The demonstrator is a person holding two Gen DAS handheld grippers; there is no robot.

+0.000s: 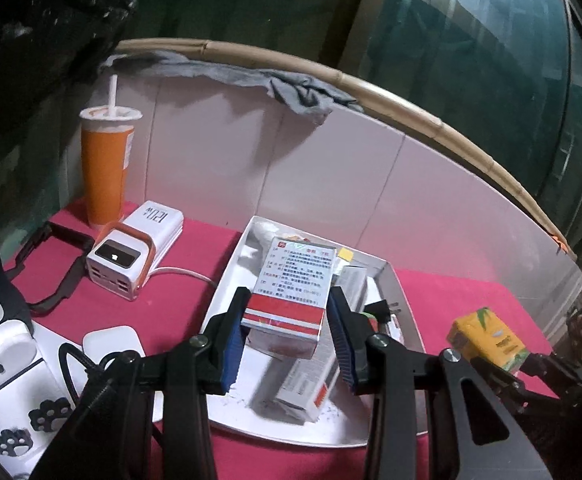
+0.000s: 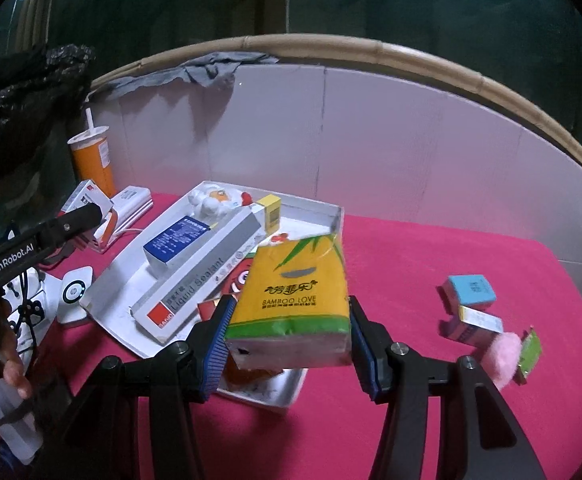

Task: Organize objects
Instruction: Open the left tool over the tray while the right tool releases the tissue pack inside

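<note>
**Two boxes held, one tray between them**

Your left gripper (image 1: 287,340) is clamped on the red-and-white printed medicine box (image 1: 291,284), hanging directly over the shallow white rectangular tray (image 1: 227,280), long axis pointing away from the fingers. Your right gripper (image 2: 289,346) grips the yellow-and-green tissue pack (image 2: 295,300) above the tray's near right corner. I judge the left load nearer a free spot. Only the right wrist view shows the long grey sealant carton (image 2: 207,272) crossing the tray and loose small boxes (image 2: 471,300) on the red cloth.
</note>
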